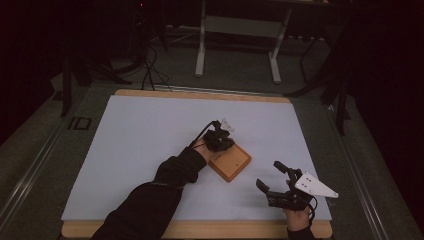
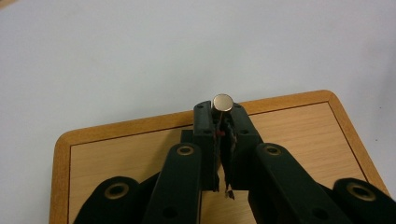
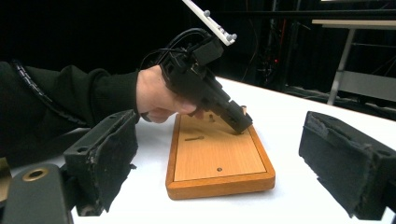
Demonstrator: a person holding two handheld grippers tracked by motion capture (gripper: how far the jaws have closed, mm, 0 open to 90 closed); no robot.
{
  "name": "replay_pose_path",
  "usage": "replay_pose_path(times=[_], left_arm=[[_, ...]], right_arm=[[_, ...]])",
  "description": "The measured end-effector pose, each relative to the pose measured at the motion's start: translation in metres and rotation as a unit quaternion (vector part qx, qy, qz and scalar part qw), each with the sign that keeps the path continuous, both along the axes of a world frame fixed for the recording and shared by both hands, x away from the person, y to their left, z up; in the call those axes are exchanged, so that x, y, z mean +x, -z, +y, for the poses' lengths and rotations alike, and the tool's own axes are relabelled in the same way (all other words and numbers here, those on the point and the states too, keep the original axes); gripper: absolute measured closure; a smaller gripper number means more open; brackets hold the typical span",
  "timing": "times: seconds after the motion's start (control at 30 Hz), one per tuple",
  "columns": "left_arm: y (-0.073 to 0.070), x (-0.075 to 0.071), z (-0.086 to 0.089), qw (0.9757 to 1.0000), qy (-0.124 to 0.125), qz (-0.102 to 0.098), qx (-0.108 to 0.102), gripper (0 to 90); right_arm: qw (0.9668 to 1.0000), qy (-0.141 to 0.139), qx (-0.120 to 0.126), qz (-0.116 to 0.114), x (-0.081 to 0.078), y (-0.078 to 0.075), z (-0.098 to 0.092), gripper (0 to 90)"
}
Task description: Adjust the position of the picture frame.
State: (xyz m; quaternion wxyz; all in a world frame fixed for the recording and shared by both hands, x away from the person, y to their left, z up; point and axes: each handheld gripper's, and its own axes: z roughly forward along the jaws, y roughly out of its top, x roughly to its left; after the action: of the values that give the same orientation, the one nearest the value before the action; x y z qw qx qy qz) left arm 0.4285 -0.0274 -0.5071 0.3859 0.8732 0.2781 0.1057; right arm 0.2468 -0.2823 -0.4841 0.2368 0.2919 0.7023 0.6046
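**benchrat:** Across the white surface [image 1: 150,135], biggest thing first: a wooden board [image 1: 231,162] lies flat near the middle, probably so it stays put as a work base. Left tongs [image 2: 223,122] hang tilted over its far edge.

**pegfan:** Yep, left tongs are pressed together, pinching a small metal cylinder [image 2: 222,102] upright at the tips, I'd guess to lower it toward the board. Right tongs [image 3: 219,154] sit spread wide with nothing between them, parked near the surface's front edge, well apart from the board, likely just waiting.
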Motion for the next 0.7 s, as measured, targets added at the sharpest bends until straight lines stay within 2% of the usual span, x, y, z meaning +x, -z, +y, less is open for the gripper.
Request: replay_pose_path(times=[0.23,0.43,0.57,0.7], left_arm=[[0.0058,0.0012,-0.0021,1.0000,-0.002,0.001,0.003,85.6],[0.0059,0.0024,-0.0015,1.0000,0.001,0.005,0.002,85.6],[0.0056,0.0021,-0.0024,1.0000,0.004,0.001,0.006,85.5],[0.0047,0.0037,-0.0009,0.9999,0.010,0.009,0.007,85.3]], right_arm=[[1.0000,0.001,-0.002,0.000,0.0000,-0.0003,0.0000,11.0],[1.0000,-0.001,-0.002,0.002,0.0002,0.0000,0.0007,11.0],[1.0000,-0.002,-0.004,0.003,-0.0001,0.0000,0.0014,11.0],[1.0000,-0.002,-0.005,0.003,0.0000,0.0001,0.0015,11.0]])
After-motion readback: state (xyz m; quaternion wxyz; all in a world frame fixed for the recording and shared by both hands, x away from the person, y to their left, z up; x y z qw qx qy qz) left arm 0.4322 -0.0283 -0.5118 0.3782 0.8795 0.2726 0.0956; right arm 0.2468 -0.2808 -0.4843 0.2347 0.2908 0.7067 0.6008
